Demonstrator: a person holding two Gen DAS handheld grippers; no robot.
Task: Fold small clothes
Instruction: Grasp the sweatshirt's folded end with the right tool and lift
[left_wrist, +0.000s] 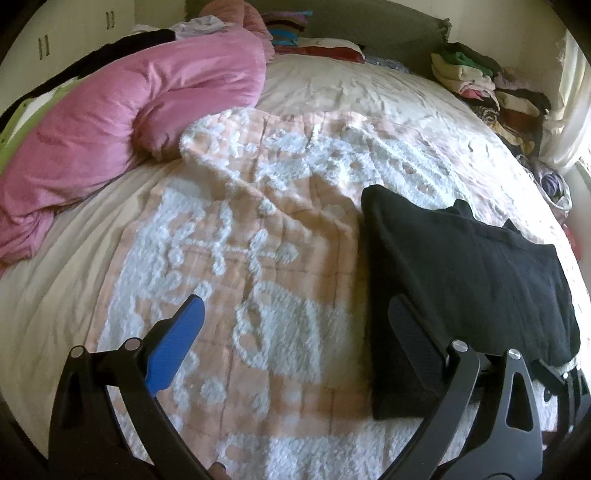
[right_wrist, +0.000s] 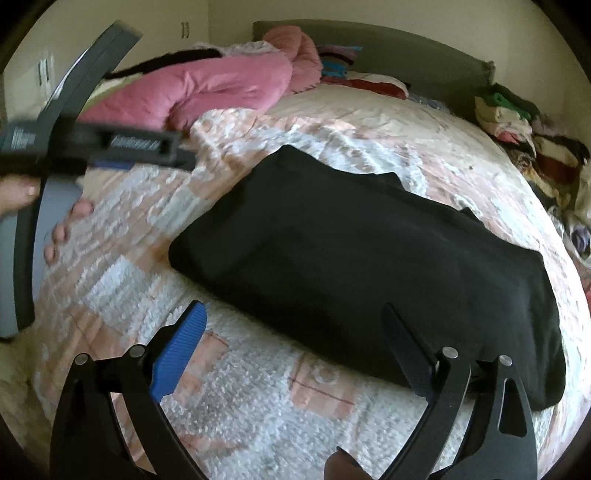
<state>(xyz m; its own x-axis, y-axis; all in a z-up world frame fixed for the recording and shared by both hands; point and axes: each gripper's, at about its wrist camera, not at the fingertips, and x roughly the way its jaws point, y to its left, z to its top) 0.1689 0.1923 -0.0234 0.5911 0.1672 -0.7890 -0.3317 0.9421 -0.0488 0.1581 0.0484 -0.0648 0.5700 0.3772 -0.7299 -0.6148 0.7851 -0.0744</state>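
Observation:
A folded black garment (left_wrist: 469, 280) lies flat on the pink-and-white patterned blanket (left_wrist: 240, 258); it also shows in the right wrist view (right_wrist: 369, 258). My left gripper (left_wrist: 295, 314) is open and empty, hovering over the blanket just left of the garment, its right finger near the garment's left edge. My right gripper (right_wrist: 295, 321) is open and empty, just in front of the garment's near edge. The left gripper's body (right_wrist: 74, 147), held by a hand, shows blurred at the left of the right wrist view.
A pink duvet (left_wrist: 129, 122) is bunched at the bed's far left. A pile of folded and loose clothes (left_wrist: 487, 92) sits at the far right by the grey headboard (right_wrist: 369, 40). More clothes lie near the headboard (left_wrist: 295, 33).

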